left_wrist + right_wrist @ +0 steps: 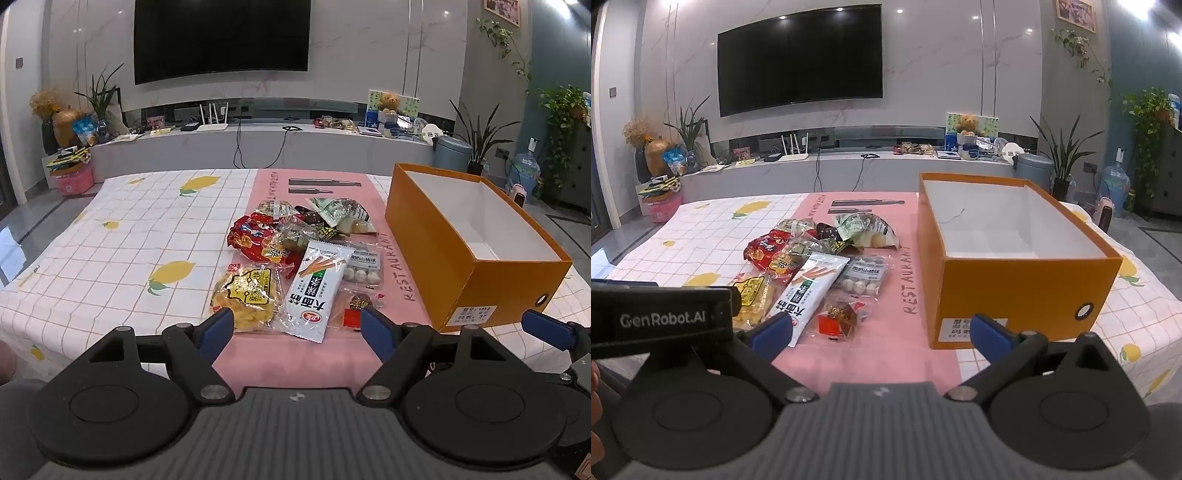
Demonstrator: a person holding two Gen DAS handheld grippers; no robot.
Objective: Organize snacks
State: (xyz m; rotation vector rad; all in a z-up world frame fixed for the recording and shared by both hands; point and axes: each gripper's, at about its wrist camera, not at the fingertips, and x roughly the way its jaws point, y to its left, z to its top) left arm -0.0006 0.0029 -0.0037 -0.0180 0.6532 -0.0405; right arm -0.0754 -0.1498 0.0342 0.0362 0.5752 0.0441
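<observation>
A pile of snack packets lies on the pink runner [314,354]: a white noodle packet [317,288], a yellow crispy snack [245,295], a red bag [251,236], a packet of white balls [364,267], a small red-labelled packet [356,306] and a green-white bag [341,214]. An open, empty orange box [476,266] stands to their right, also in the right wrist view [1015,295]. My left gripper [297,325] is open at the pile's near edge, empty. My right gripper [882,328] is open and empty, between the pile [812,291] and the box.
The table has a white lemon-print cloth [129,258]. The left gripper's body [661,317] shows at the left of the right wrist view. Beyond the table stand a TV console [258,144], a grey bin [452,151] and plants.
</observation>
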